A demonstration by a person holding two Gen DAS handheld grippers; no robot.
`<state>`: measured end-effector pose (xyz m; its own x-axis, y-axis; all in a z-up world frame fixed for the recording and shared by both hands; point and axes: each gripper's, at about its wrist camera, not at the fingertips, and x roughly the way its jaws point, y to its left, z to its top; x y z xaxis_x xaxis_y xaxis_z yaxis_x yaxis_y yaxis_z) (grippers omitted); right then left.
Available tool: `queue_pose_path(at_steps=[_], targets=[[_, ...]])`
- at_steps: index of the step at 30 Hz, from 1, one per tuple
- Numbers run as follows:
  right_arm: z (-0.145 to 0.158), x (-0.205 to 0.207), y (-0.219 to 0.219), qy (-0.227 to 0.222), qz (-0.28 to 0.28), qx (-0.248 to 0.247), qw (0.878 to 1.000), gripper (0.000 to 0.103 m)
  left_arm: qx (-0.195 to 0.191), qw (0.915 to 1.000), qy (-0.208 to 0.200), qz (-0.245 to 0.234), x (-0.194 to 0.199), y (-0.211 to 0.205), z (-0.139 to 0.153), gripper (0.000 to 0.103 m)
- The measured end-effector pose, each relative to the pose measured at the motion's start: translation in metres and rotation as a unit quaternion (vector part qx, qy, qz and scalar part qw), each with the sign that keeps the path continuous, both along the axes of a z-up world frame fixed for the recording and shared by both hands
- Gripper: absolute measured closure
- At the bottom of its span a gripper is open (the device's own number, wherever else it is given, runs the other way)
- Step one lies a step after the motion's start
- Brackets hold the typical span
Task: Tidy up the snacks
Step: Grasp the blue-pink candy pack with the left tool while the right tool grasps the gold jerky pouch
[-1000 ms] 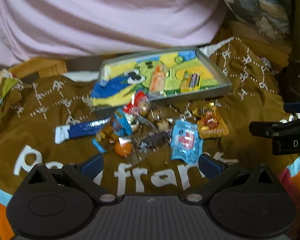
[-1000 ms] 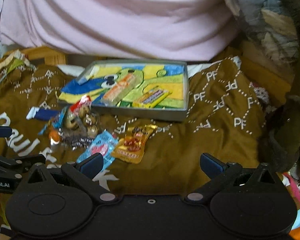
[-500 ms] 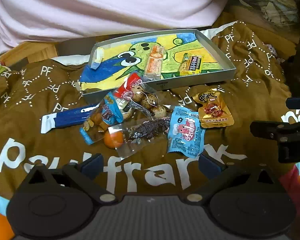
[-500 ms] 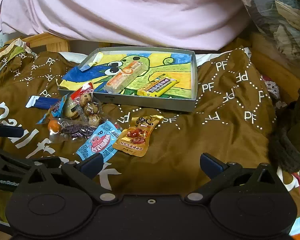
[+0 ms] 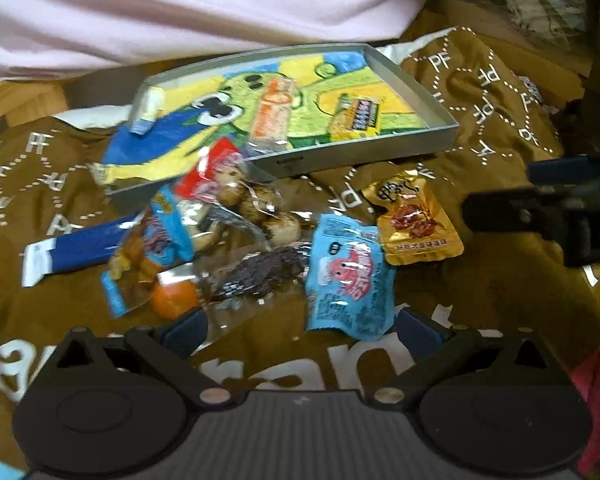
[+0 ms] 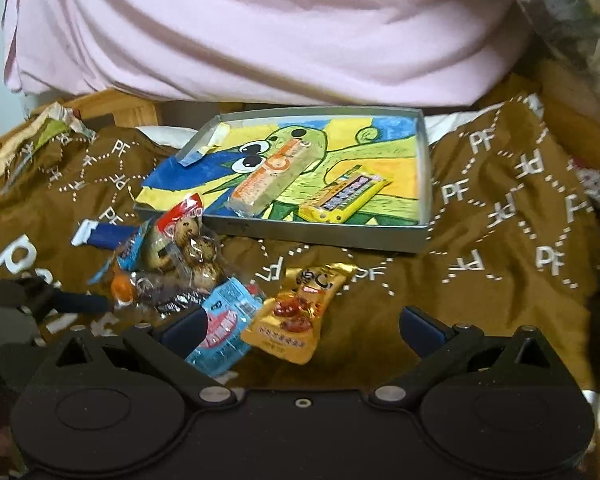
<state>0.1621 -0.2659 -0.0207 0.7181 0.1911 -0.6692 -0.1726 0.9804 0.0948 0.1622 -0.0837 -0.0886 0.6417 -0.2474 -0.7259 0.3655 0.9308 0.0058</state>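
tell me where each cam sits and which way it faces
Left wrist: on the left gripper, looking along its open fingers at the snack pile and tray; the right gripper shows at right.
Right wrist: on the right gripper, fingers open, facing the tray; the left gripper shows at left.
Shared: tray, blue packet, gold packet, brown cloth, a person's pink shirt behind.

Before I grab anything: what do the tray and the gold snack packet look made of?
The tray looks like thin sheet metal with a matte grey finish: straight folded walls, crisp corners, though painted card can't be ruled out. The gold packet looks like metallised foil film: it is glossy, crinkled and catches bright highlights. Likely slippery and easily creased.
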Motion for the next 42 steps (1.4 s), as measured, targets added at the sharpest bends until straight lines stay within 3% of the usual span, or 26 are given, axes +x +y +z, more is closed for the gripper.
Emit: queue_pose_path(at_steps=[7,10,15,21,24,28,35,42], targets=[[-0.024,0.034,-0.003,0.028,0.003,0.021,0.999,0.023,-0.042,0.9986,0.019,-0.027,0.020,-0.006,-0.010,0.010],[-0.035,0.048,-0.001,0.039,-0.002,0.027,0.999,0.030,-0.041,0.9980,0.029,-0.039,0.026,-0.012,-0.013,0.020],[-0.046,0.065,0.009,0.050,-0.003,0.022,0.999,0.045,-0.029,0.9982,0.026,-0.045,0.032,-0.016,-0.017,0.024],[-0.051,0.069,0.021,0.066,0.011,-0.009,0.998,0.054,-0.012,0.9985,0.027,-0.046,0.036,-0.022,-0.018,0.032],[-0.045,0.070,0.016,0.070,0.005,-0.002,0.998,0.066,-0.013,0.9979,0.030,-0.056,0.033,-0.024,-0.017,0.048],[-0.041,0.069,0.014,0.070,0.003,-0.009,0.998,0.070,-0.012,0.9980,0.032,-0.053,0.031,-0.026,-0.015,0.048],[-0.033,0.067,0.013,0.061,0.004,-0.015,0.998,0.072,-0.051,0.9961,0.055,-0.046,0.045,-0.019,-0.020,0.043],[-0.022,0.064,0.010,0.045,0.002,-0.011,0.999,0.072,-0.042,0.9968,0.056,-0.040,0.042,-0.023,-0.016,0.056]])
